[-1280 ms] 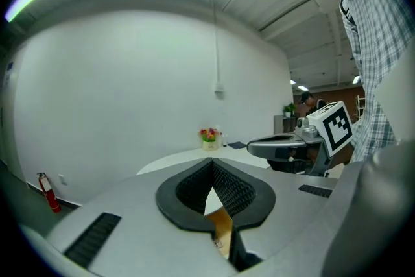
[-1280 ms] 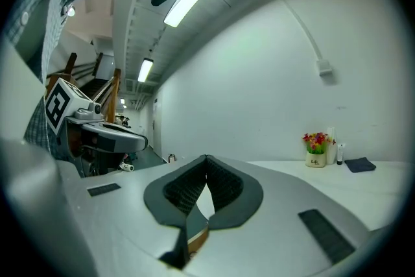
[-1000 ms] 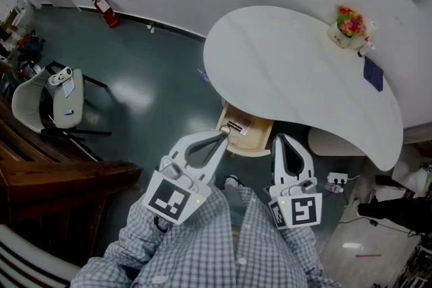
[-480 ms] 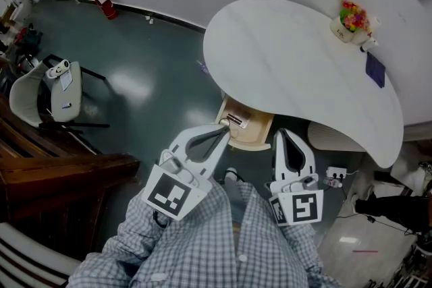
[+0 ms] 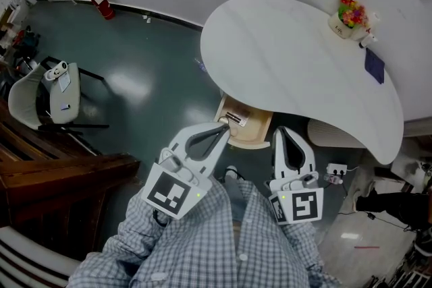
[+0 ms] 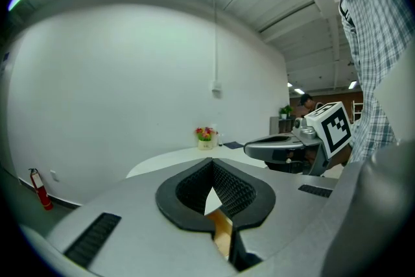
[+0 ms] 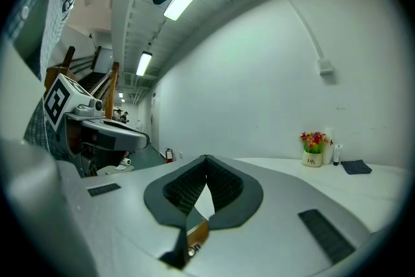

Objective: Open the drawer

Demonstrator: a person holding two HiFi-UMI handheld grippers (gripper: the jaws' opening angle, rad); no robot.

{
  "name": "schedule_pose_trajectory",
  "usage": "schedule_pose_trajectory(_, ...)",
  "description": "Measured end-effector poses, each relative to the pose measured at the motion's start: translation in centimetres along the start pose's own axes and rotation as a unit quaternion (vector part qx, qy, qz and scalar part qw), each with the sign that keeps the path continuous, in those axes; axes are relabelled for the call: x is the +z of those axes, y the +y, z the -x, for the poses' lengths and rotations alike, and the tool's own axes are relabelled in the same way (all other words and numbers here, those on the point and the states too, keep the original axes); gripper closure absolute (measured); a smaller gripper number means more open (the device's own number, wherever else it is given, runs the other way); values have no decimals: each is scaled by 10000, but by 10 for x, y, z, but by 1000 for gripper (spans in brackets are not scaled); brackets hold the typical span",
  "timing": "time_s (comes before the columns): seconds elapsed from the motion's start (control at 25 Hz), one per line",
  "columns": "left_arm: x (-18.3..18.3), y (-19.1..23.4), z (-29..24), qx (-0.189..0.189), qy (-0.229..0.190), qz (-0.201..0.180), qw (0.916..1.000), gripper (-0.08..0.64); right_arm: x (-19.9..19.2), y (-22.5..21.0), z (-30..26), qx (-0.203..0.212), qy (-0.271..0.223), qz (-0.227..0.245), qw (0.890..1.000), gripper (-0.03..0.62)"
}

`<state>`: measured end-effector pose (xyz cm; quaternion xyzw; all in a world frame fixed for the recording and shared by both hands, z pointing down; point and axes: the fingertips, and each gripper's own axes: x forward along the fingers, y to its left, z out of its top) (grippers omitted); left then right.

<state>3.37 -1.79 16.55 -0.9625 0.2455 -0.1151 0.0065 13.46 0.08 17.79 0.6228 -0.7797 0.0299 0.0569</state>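
While both claws stand pressed together with nothing clamped, we find the left claw [image 5: 223, 127] at the 9 o'clock corner of the drawer [image 5: 248, 133] and the right claw [image 5: 282, 135] just beside its 3 o'clock side. The drawer juts out beneath the white counter [image 5: 297, 64], with a flower pot [image 5: 349, 17] at the counter's 2 o'clock edge.

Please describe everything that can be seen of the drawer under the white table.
The drawer looks like light wood, a shallow box open on top. It stands pulled partly out from under the white table. A small card-like item lies inside. The left tool has its tip at its front corner; contact is unclear.
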Motion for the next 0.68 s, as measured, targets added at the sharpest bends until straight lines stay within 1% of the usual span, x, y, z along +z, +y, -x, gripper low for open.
schedule_pose_trajectory(0.48, -2, 4, -2, -18, -43, 121, 9999, 558, -9, -3, -1, -60, 135, -37, 9999, 583)
schedule_pose_trajectory(0.68, -1, 8, -5, 48, -69, 176, 9998, 558, -11, -8, -3, -106, 167, -43, 9998, 584)
